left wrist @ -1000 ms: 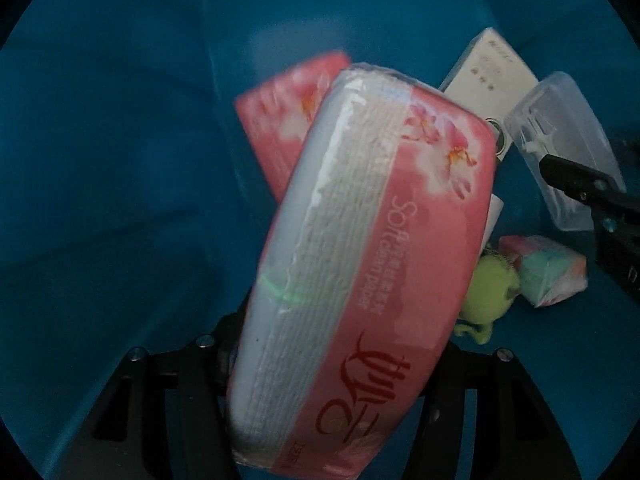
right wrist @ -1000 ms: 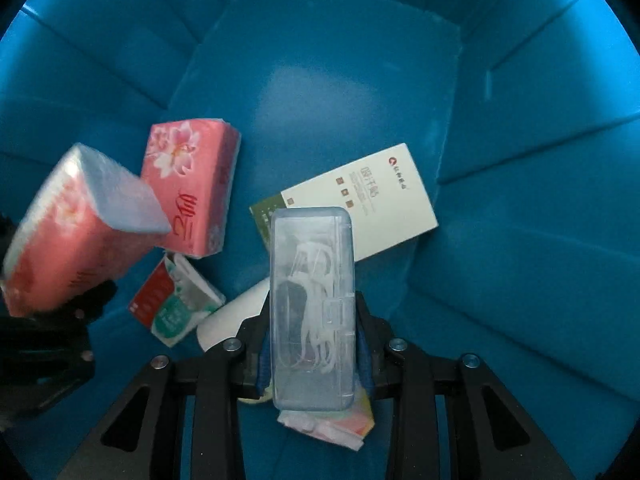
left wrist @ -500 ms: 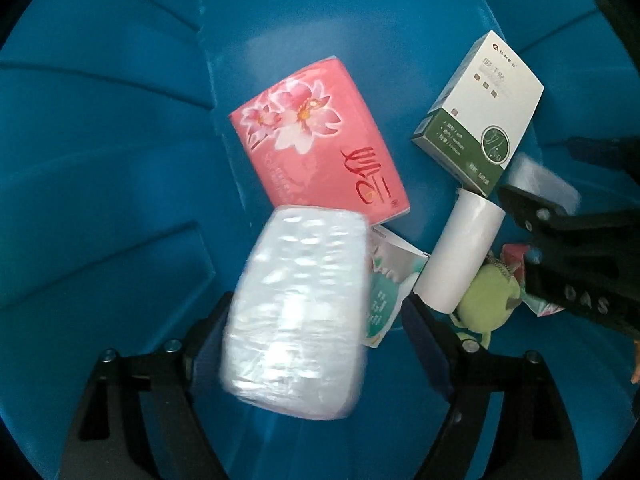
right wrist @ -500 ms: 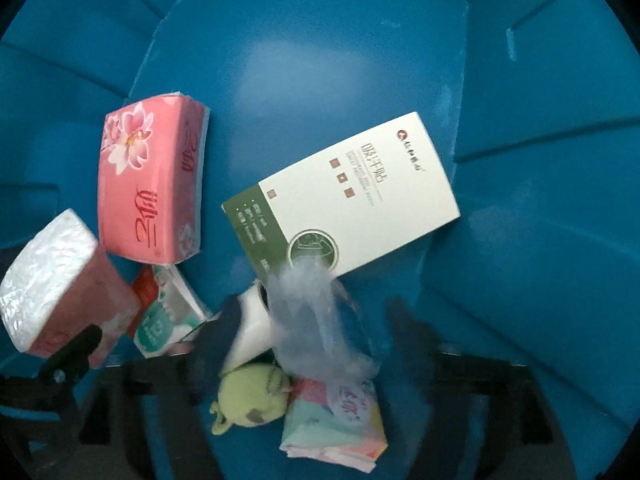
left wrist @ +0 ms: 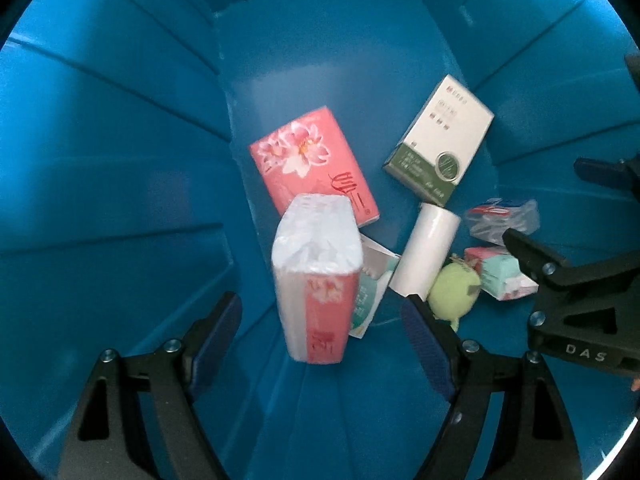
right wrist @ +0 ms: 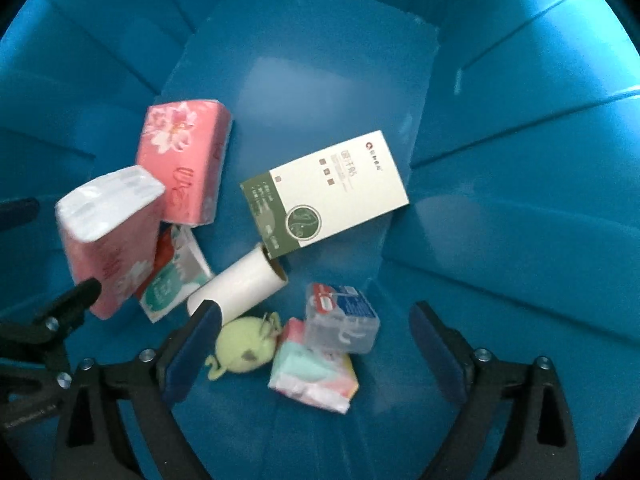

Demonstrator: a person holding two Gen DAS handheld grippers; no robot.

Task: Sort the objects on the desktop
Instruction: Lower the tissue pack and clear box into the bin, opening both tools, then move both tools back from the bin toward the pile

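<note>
**Now both loads are released into the bin**

The pink tissue pack and the clear floss case are seen dropped inside the blue bin, among items already sorted. Both the left gripper and the right gripper are spread wide, just opened, nothing between the fingers. What remains on the desk cannot be seen.

Blurred, covered and cut-off things in the blue bin

The upright pink tissue pack is smeared with blur and covers a corner of the flat pink pack and much of the green-and-white packet (its print unreadable). The clear plastic case is blurred over the pastel tissue packet. The right gripper is cut off at the left view's edge.
</note>
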